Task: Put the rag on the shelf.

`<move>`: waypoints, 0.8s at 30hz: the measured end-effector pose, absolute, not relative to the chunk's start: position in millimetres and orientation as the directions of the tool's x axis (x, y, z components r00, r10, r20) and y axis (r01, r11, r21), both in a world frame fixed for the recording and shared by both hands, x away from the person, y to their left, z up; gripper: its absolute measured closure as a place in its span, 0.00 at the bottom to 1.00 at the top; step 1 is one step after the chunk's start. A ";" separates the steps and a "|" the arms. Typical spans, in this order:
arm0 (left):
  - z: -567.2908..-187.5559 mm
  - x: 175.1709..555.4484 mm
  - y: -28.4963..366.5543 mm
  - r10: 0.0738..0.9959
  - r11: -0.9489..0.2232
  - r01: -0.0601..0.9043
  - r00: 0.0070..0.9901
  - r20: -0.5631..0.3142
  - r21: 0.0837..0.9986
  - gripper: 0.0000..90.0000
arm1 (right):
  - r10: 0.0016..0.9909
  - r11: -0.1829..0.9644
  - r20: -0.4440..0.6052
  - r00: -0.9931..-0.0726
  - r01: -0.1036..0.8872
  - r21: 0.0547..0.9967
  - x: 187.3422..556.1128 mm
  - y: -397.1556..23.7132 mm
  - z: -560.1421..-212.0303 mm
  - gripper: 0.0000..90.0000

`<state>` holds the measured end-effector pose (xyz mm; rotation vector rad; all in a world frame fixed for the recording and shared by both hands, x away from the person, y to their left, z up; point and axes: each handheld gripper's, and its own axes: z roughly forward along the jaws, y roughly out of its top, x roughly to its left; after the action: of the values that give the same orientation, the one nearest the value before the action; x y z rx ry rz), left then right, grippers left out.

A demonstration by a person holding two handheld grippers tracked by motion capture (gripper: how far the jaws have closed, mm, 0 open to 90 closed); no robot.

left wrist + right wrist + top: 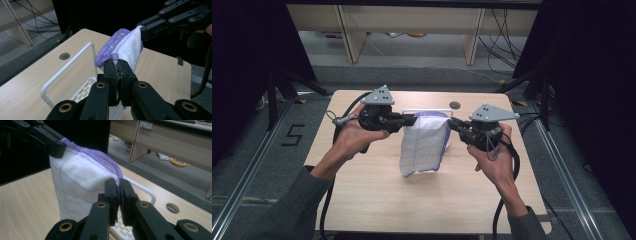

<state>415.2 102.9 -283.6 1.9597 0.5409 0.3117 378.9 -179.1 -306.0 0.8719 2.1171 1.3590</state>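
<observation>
Towel hangs between both sets of fingers, above table.
Left gripper clenched on one top corner, right gripper on other.
Risk: thin corner pinch slips, towel drops.
Risk: hem snags white rack just below fingers.

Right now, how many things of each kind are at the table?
Grippers: 2, the left gripper and the right gripper
White cloth with purple edge: 1
White rack: 1
Total: 4
</observation>
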 end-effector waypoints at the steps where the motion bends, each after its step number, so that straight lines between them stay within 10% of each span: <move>1: -281.4 417.0 102.7 0.502 -0.360 0.231 0.865 -0.021 0.904 0.96 | 0.730 0.301 -0.051 -0.681 0.255 0.919 381.5 -179.7 -301.9 0.96; 24: -224.4 455.4 94.3 0.576 -0.275 0.219 0.817 -0.022 0.936 0.96 | 0.737 0.255 -0.075 -0.672 0.173 0.951 428.7 -184.4 -239.7 0.96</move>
<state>455.4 94.3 -224.4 1.8534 0.6032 0.3884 428.7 -184.4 -239.7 0.8228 2.0133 1.4276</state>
